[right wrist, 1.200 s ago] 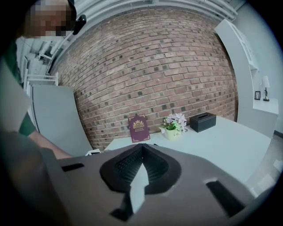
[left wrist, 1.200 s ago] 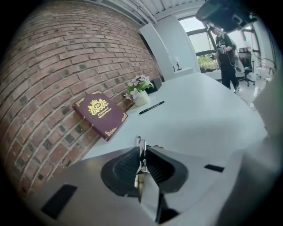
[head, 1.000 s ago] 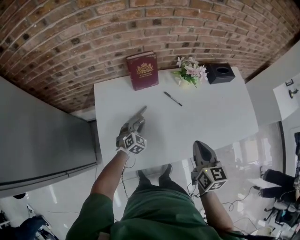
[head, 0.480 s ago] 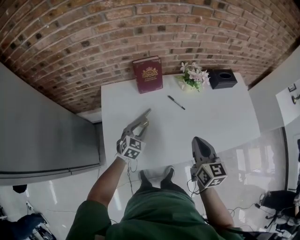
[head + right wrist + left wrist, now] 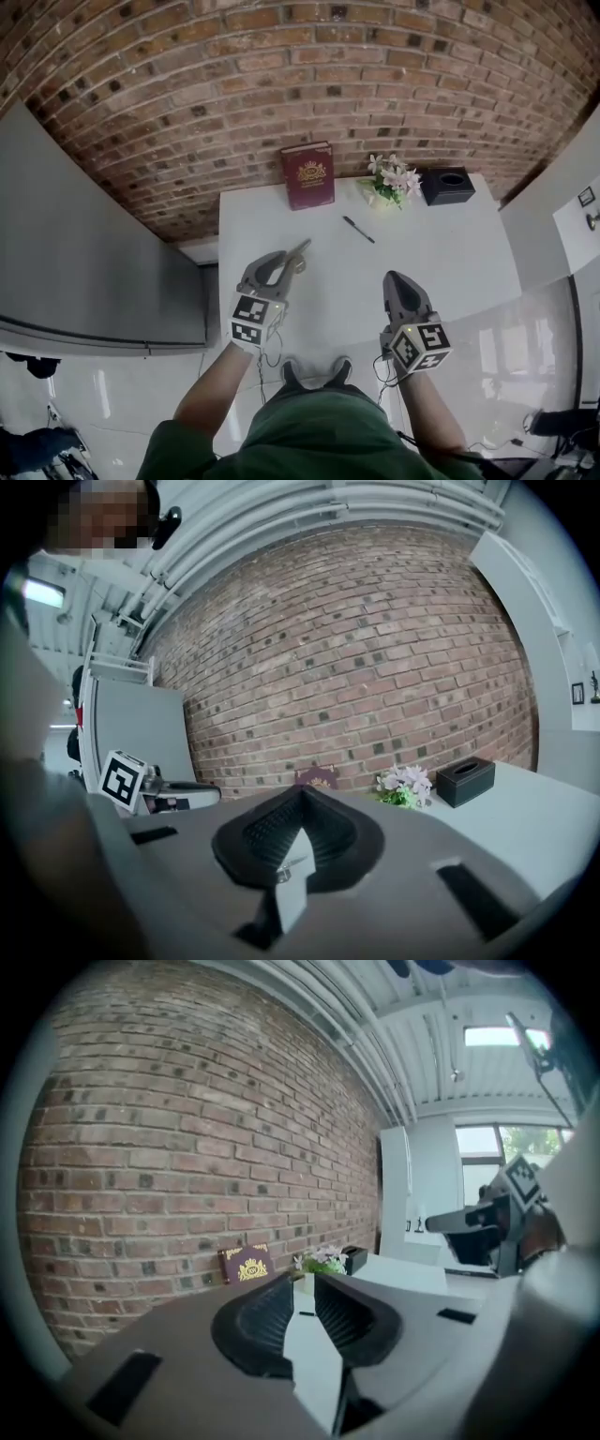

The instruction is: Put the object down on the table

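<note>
A black pen point(image 5: 358, 229) lies loose on the white table point(image 5: 441, 244), beyond both grippers. My left gripper point(image 5: 300, 255) hangs above the table's near left part. A narrow gap shows between its pads point(image 5: 302, 1283) with nothing in it, and its jaws have just been closing. My right gripper point(image 5: 392, 277) hovers over the near edge to the right. Its pads point(image 5: 302, 791) meet at the tip and hold nothing. Each gripper shows in the other's view: the right gripper point(image 5: 469, 1227) and the left gripper point(image 5: 159, 789).
A dark red book point(image 5: 307, 175) stands against the brick wall at the back. To its right are a small pot of flowers point(image 5: 392, 178) and a black tissue box point(image 5: 447, 185). A grey cabinet point(image 5: 94, 262) borders the table's left side.
My left gripper has risen well off the table and rolled, its jaws spreading and then narrowing. The right gripper has lifted a little. The pen has not moved.
</note>
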`<state>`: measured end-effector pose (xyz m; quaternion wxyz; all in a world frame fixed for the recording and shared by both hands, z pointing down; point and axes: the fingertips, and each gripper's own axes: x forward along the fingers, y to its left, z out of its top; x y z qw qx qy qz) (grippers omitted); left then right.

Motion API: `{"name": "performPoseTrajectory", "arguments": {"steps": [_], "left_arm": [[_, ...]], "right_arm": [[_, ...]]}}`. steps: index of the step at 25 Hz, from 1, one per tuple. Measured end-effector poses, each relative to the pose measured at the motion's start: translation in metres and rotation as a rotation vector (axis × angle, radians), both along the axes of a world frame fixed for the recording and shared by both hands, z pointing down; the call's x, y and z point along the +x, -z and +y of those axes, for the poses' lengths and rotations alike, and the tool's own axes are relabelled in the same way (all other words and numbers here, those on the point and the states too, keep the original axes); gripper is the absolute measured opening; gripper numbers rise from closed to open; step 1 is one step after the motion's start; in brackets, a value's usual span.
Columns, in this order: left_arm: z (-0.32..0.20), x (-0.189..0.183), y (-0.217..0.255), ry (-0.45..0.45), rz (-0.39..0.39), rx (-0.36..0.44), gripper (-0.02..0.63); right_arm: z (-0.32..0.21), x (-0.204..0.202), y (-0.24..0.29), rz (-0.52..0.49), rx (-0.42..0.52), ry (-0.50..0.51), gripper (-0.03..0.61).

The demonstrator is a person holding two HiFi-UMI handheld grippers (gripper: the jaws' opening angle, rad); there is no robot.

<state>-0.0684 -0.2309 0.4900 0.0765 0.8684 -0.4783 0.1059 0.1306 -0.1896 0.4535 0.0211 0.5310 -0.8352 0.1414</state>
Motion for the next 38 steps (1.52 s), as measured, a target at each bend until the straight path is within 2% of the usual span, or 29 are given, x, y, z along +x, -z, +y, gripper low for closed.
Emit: {"name": "performPoseTrajectory", "arguments": {"steps": [7, 13, 26, 38], "left_arm": [[0.029, -0.004, 0.064, 0.037, 0.167, 0.052, 0.037], [0.034, -0.018, 0.104, 0.053, 0.224, 0.093, 0.025], [0.040, -0.017, 0.156, 0.056, 0.235, 0.222, 0.015], [0.029, -0.016, 0.167, 0.073, 0.232, 0.266, 0.015]], "right_arm": [[-0.008, -0.017, 0.037, 0.000, 0.093, 0.046, 0.003], [-0.011, -0.030, 0.068, 0.017, 0.173, 0.073, 0.003], [-0.008, -0.040, 0.110, 0.027, 0.297, 0.090, 0.003], [-0.010, -0.043, 0.119, 0.062, 0.348, 0.109, 0.003]]}}
